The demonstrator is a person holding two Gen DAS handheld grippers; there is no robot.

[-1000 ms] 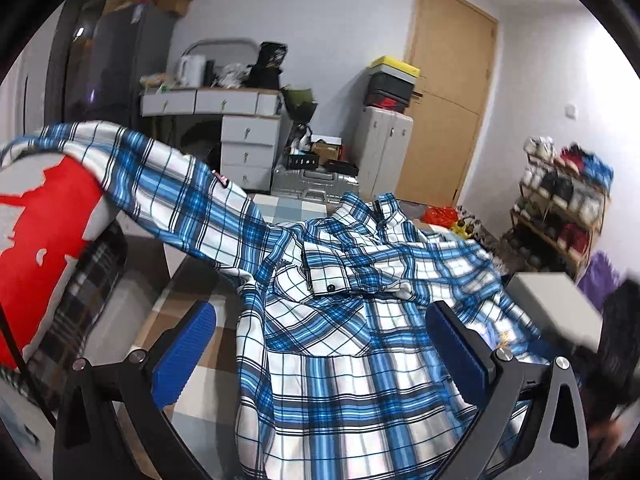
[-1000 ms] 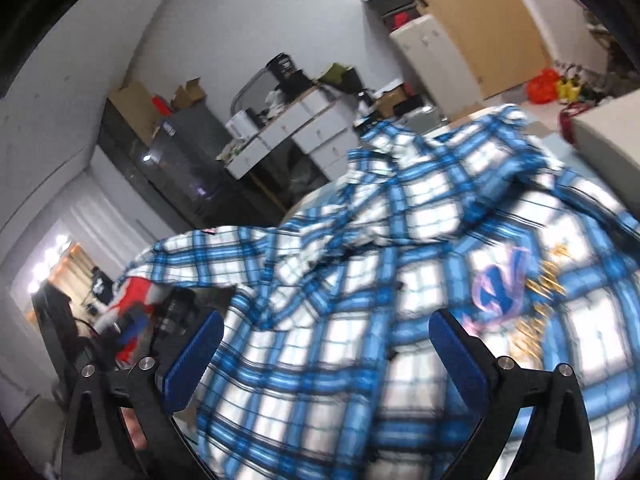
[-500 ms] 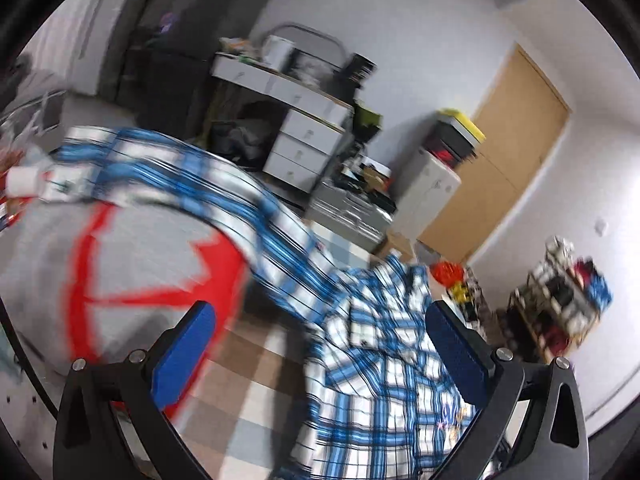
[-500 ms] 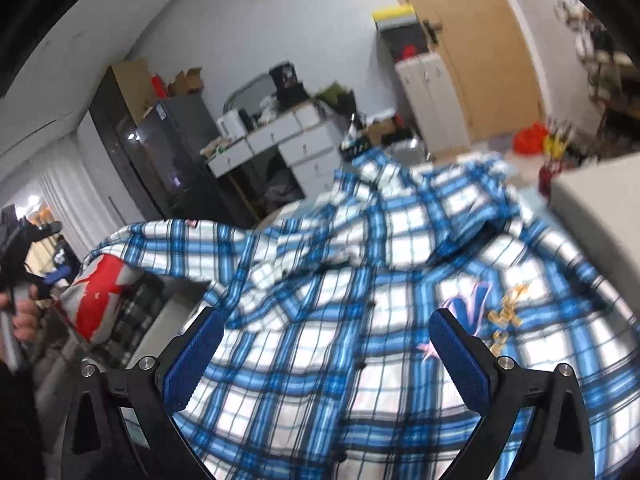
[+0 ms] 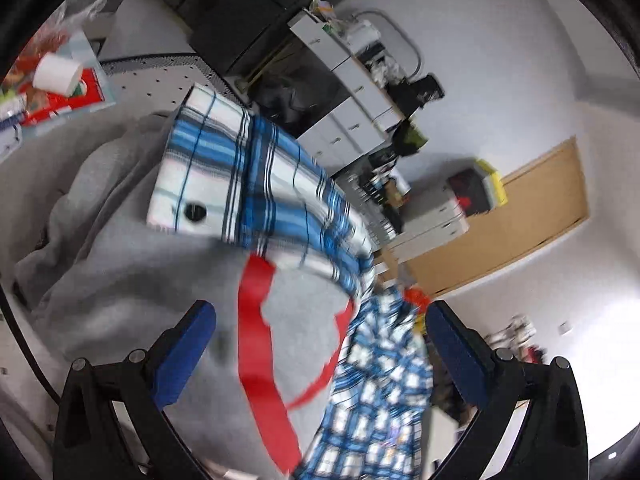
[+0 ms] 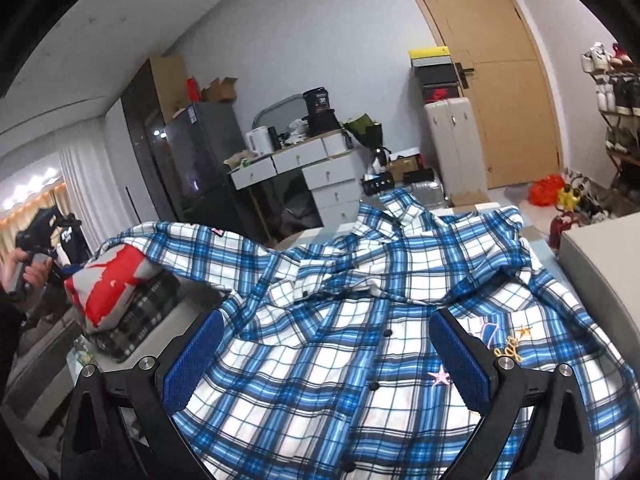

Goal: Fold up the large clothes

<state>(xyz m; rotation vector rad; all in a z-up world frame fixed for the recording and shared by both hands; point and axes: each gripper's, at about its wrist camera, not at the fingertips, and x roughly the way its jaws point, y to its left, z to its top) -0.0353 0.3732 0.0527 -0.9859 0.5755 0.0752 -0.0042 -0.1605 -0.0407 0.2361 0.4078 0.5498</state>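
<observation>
A blue, white and black plaid shirt (image 6: 360, 340) lies front up and spread out, collar at the far end, its button placket closed down the middle. Pink stars and gold script are embroidered on one chest panel. One long sleeve (image 5: 256, 184) stretches sideways, its buttoned cuff draped over a grey and red garment (image 5: 132, 280).
</observation>
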